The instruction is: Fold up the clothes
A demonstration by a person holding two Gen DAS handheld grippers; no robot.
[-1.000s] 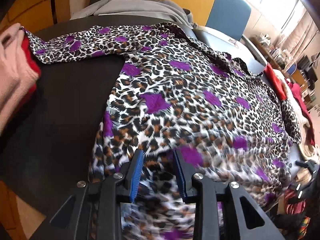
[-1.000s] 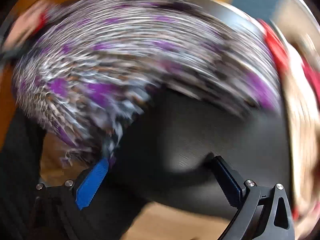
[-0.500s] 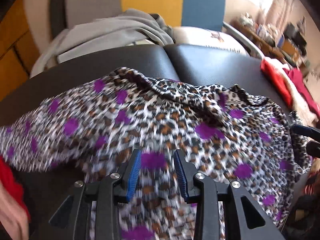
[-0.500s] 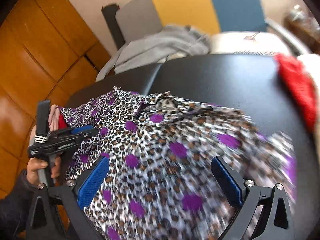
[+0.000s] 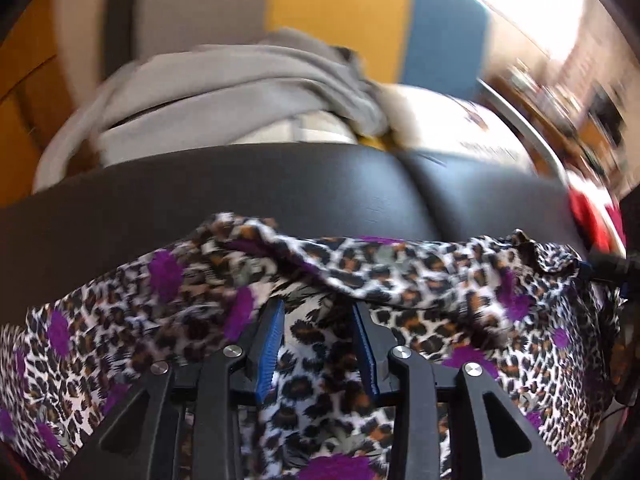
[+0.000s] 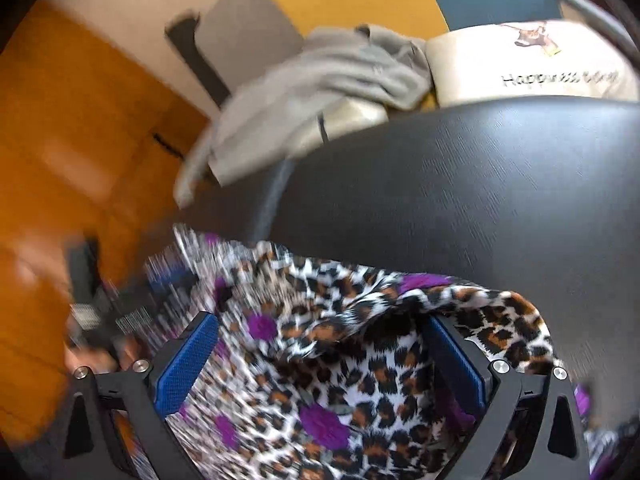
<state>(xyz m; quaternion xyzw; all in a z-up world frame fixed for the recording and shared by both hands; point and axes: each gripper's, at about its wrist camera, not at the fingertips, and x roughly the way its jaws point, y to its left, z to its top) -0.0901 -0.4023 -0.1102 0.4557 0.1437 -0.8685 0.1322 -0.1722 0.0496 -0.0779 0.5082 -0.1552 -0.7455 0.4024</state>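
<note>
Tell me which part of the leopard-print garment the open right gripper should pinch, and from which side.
Pinch the raised far hem of the leopard-print garment, where it rolls up off the black table. Bring the right gripper in low from the near side; that lifted fold probably gives its wide-open jaws an edge to close on.

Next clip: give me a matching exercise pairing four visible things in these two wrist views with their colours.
Things:
1. garment under both grippers
2. table
3. sweatshirt behind the table
4. pads on the left gripper fingers

Colours:
A. grey
B. blue
C. leopard print with purple spots
D. black

Pairs: 1-C, 2-D, 3-A, 4-B
</note>
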